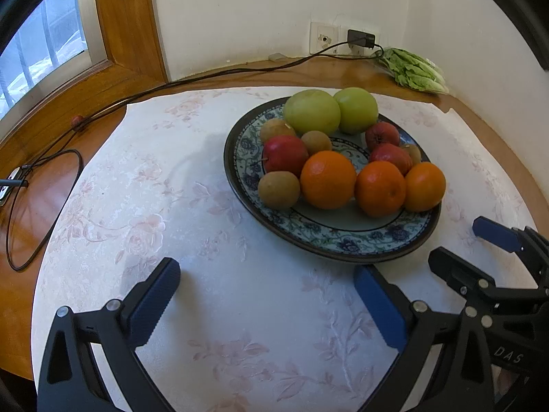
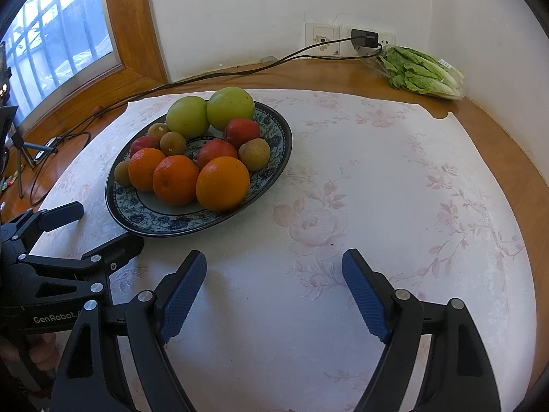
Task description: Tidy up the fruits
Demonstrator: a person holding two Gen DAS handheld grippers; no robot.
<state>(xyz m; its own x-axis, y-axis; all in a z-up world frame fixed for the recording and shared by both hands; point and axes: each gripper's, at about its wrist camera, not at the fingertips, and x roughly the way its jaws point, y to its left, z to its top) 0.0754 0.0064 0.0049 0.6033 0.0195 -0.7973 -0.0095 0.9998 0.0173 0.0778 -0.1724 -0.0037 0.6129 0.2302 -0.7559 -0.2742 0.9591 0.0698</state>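
A blue-patterned plate (image 1: 343, 243) (image 2: 154, 219) on the floral cloth holds two green apples (image 1: 312, 111) (image 2: 188, 116), three oranges (image 1: 327, 180) (image 2: 222, 183), several red fruits (image 1: 284, 154) (image 2: 216, 152) and several brown fruits (image 1: 278, 189) (image 2: 254, 153). My left gripper (image 1: 267, 267) (image 2: 106, 225) hangs open over bare cloth just in front of the plate's near left rim, with nothing between its blue pads. My right gripper (image 2: 274, 257) (image 1: 459, 240) is open too and holds nothing, over the cloth to the right of the plate's near edge.
A bag of lettuce (image 1: 415, 72) (image 2: 422, 72) lies in the back right corner by the wall. A black cable (image 1: 206, 79) (image 2: 219, 75) runs from a wall charger (image 1: 360, 38) across the wooden table to the left. A small tripod (image 2: 20, 151) stands at far left.
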